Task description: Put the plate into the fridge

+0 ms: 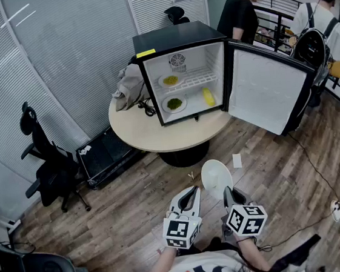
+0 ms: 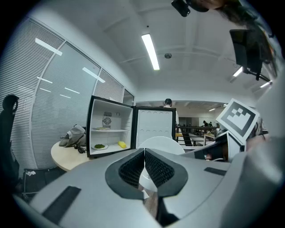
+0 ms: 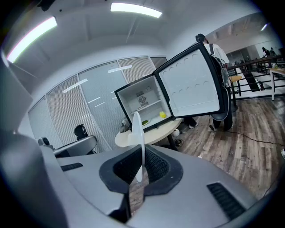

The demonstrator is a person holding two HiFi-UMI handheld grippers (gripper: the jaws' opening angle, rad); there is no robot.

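Wood-plank flooring fills the head view's lower half, where the white round plate (image 1: 216, 179) shows its face, well apart from the open black mini fridge (image 1: 174, 40) on the round beige table (image 1: 152, 137) above. Only the right gripper view shows the right gripper (image 3: 141, 165) pinching that plate edge-on, lower rim hidden between the pads. The left gripper (image 2: 144, 156) has its jaws closed together on nothing; a small yellow item (image 1: 208, 96) in the fridge is too small to identify
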